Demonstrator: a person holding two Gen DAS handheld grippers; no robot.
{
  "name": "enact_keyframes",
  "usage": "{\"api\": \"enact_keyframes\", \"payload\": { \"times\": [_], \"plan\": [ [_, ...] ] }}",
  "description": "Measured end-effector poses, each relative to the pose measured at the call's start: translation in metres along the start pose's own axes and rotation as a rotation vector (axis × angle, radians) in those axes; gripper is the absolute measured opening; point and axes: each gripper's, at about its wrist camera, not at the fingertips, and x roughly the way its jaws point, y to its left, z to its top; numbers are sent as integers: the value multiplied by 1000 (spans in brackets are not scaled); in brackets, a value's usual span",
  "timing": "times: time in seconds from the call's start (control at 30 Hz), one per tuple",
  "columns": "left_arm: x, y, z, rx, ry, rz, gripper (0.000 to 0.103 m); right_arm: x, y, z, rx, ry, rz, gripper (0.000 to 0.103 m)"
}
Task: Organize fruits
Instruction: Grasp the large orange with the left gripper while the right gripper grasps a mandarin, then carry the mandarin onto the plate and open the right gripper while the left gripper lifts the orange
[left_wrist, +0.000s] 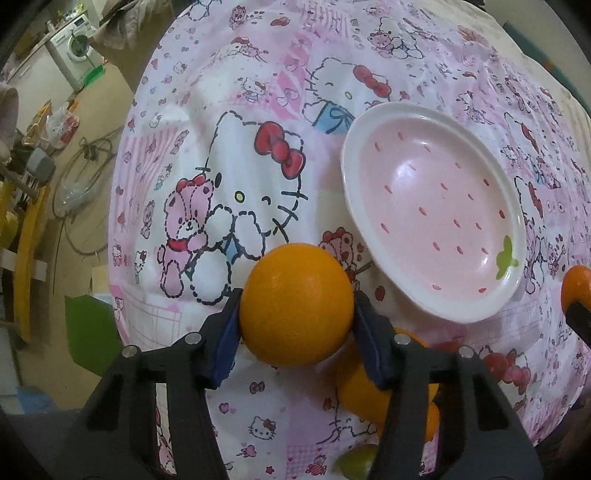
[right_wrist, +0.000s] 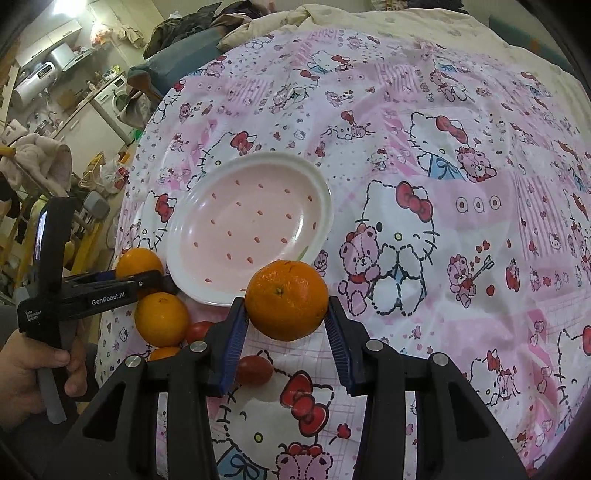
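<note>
My left gripper (left_wrist: 296, 306) is shut on an orange (left_wrist: 295, 302), held above the Hello Kitty tablecloth, left of and nearer than the pink strawberry plate (left_wrist: 436, 221). My right gripper (right_wrist: 286, 306) is shut on another orange (right_wrist: 287, 300), just at the near rim of the empty plate (right_wrist: 251, 225). The left gripper (right_wrist: 122, 280) with its orange (right_wrist: 138, 260) shows at the left of the right wrist view. The right gripper's orange (left_wrist: 576, 284) shows at the right edge of the left wrist view.
More oranges (right_wrist: 161, 319) and red tomatoes (right_wrist: 254, 370) lie on the cloth near the front left edge; an orange (left_wrist: 364, 391) and a green fruit (left_wrist: 356, 461) show under my left gripper. The table edge drops to a cluttered floor on the left.
</note>
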Motion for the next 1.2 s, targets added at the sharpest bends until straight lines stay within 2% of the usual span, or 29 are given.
{"api": "enact_keyframes", "payload": {
  "times": [0.2, 0.53, 0.93, 1.2],
  "plan": [
    [-9, 5, -6, -15, -24, 10, 51, 0, -3, -2, -1, 1, -13, 44],
    [-35, 0, -9, 40, -132, 41, 51, -4, -5, 0, 8, -16, -24, 44],
    [-87, -33, 9, 113, -213, -83, 51, -20, -8, 13, 23, -84, -8, 44],
    [-90, -50, 33, 172, -216, -93, 51, -26, -5, 24, 4, -132, 10, 44]
  ]
}}
